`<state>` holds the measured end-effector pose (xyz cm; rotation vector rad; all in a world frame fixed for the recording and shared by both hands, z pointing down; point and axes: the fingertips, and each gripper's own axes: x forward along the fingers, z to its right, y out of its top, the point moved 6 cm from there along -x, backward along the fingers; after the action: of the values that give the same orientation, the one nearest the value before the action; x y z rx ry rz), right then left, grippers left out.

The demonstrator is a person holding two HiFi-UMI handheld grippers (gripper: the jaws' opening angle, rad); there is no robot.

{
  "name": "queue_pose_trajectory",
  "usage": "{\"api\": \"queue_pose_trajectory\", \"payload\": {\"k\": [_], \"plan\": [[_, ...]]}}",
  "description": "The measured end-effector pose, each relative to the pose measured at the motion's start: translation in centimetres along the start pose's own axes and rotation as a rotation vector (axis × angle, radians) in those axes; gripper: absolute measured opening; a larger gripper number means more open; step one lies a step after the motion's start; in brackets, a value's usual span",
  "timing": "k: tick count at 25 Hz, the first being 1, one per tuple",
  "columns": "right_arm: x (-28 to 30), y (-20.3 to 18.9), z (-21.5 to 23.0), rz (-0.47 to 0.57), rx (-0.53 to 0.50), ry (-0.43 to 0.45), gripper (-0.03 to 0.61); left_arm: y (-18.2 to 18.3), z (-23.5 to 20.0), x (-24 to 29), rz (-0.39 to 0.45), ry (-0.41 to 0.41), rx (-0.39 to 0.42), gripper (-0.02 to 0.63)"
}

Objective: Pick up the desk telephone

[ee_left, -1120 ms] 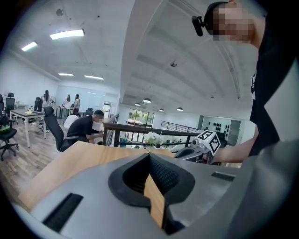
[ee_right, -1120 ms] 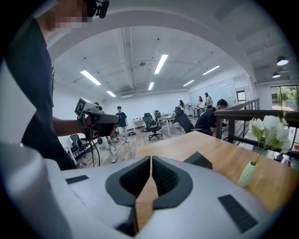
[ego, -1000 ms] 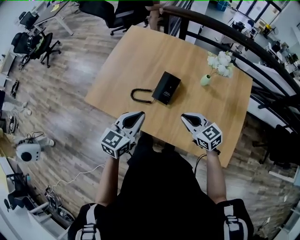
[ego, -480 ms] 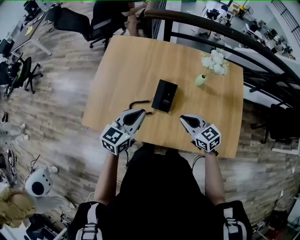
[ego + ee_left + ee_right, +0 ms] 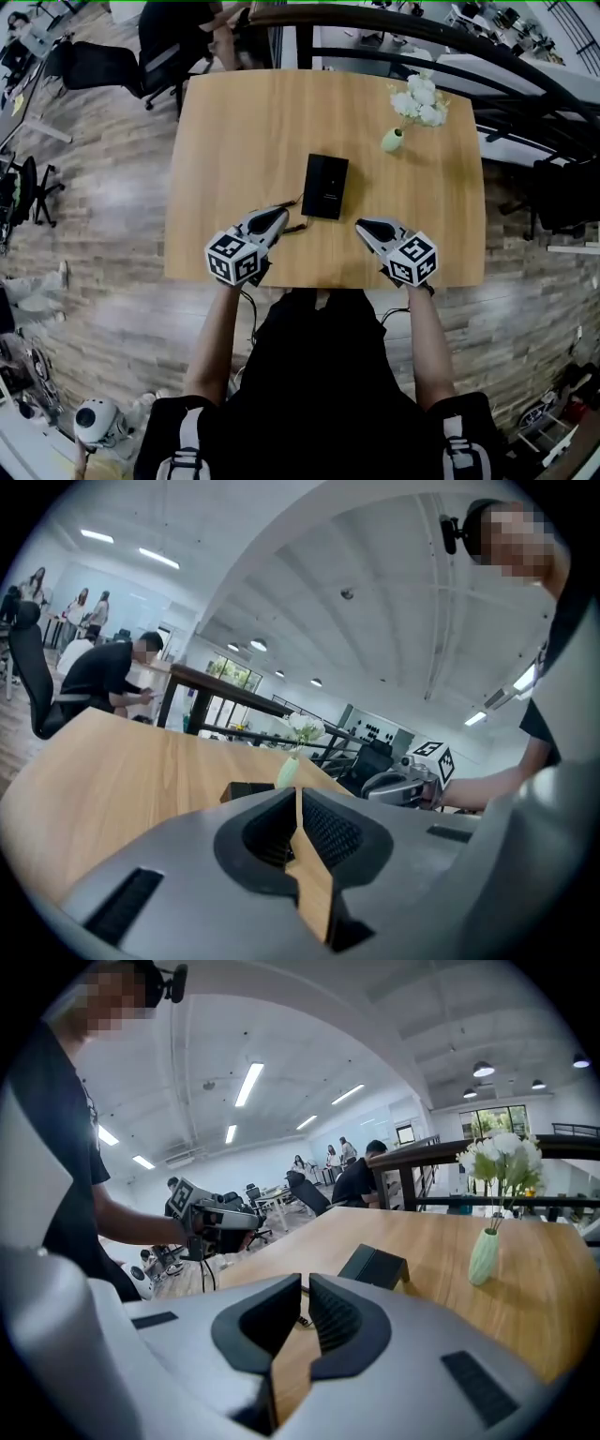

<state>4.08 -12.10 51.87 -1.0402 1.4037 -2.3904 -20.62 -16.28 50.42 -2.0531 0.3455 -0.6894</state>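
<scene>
While gripper views show closed fingers (image 5: 328, 829), head view reveals telephone cord (image 5: 300, 227).

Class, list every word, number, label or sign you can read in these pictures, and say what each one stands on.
No text can be read in any view.
On the desk telephone: a faint pale mark on its top, too small to read.
On the left gripper and the right gripper: black-and-white square marker patterns, with no letters or digits.
</scene>
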Motion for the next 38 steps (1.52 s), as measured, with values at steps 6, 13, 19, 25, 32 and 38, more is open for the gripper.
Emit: {"api": "queue_pose_trajectory", "payload": {"k": [6,13,19,25,32,38], "plan": [[1.3,-1.3,2.6,-0.028,0.073,0.001,0.025,-1.4,-2.5,2.5,-0.091,-0.041,-0.061,0.020],[3.3,-2.7,5.6,-0.033,0.163,0.023,0.026,-2.4,-5.1,5.0,-0.163,-0.033,-0.104,0.020],[5.0,-3.1,7.2,-0.050,0.195,0.062,0.026,-3.1,-7.1,6.8,-0.178,-0.015,-0.188,0.026],[6.9,-3.8,9.3,-0.073,0.228,0.081,0.027,-4.1,-8.5,9.2,-0.221,-0.044,-0.228,0.145],[9.1,-5.4,10.8,-0.092,0.278,0.097,0.111,-5.8,-10.3,11.3,-0.294,-0.073,-0.237,0.187],[10.5,-6.5,12.4,-0.080,0.364,0.094,0.170,-7.0,-11.5,12.9,-0.346,-0.103,-0.251,0.215]]}}
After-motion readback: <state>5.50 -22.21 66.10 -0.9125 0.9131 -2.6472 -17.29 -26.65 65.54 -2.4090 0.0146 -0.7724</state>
